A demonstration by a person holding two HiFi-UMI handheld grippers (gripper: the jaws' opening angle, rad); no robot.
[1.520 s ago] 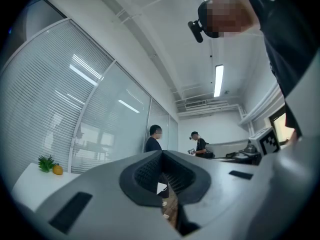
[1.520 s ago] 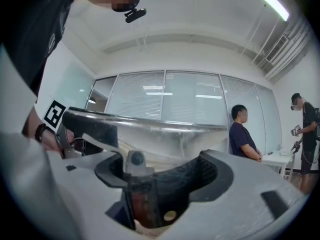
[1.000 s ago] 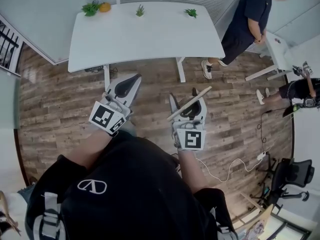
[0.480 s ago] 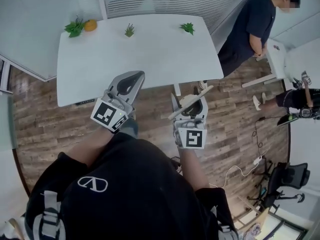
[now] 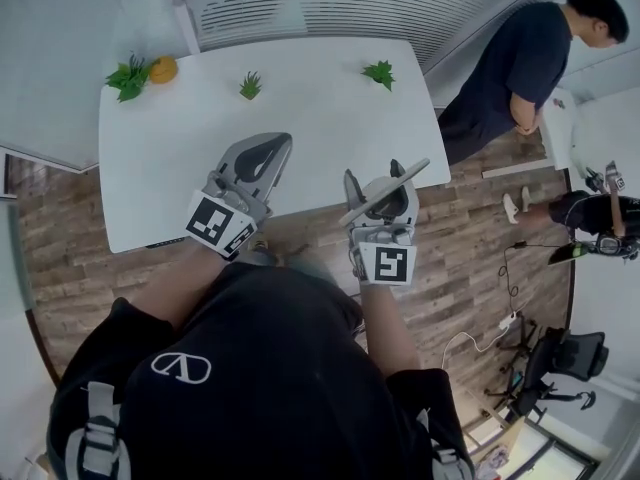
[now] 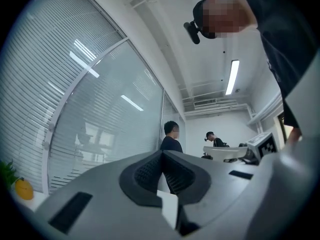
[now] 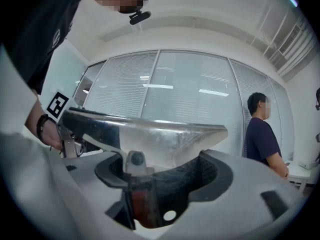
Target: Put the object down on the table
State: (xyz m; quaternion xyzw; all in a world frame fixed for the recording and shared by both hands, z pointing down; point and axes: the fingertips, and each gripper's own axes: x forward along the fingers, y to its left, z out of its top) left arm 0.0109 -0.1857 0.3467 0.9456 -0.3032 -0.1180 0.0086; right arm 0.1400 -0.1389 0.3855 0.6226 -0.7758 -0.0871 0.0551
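My right gripper (image 5: 386, 196) is shut on a scraper (image 5: 392, 185) with a wide metal blade and a reddish handle. In the head view the blade sticks out slantwise over the near right edge of the white table (image 5: 310, 118). The right gripper view shows the shiny blade (image 7: 150, 134) lying across the jaws of that gripper (image 7: 162, 181), with the handle (image 7: 144, 204) pinched between them. Further left, my left gripper (image 5: 262, 156) hangs over the table's near edge. Seen in the left gripper view, it (image 6: 162, 165) is shut and holds nothing.
Along the table's far edge stand a leafy plant (image 5: 126, 76), an orange fruit (image 5: 163, 68) and two small plants (image 5: 250, 86) (image 5: 379, 72). A person (image 5: 505, 63) stands at the table's right end. Wooden floor (image 5: 470, 238), a cable and an office chair (image 5: 565, 353) lie to the right.
The table has come closer: both grippers were over the wooden floor and now reach over its near edge. The scraper stays in the right gripper. The left stays shut.
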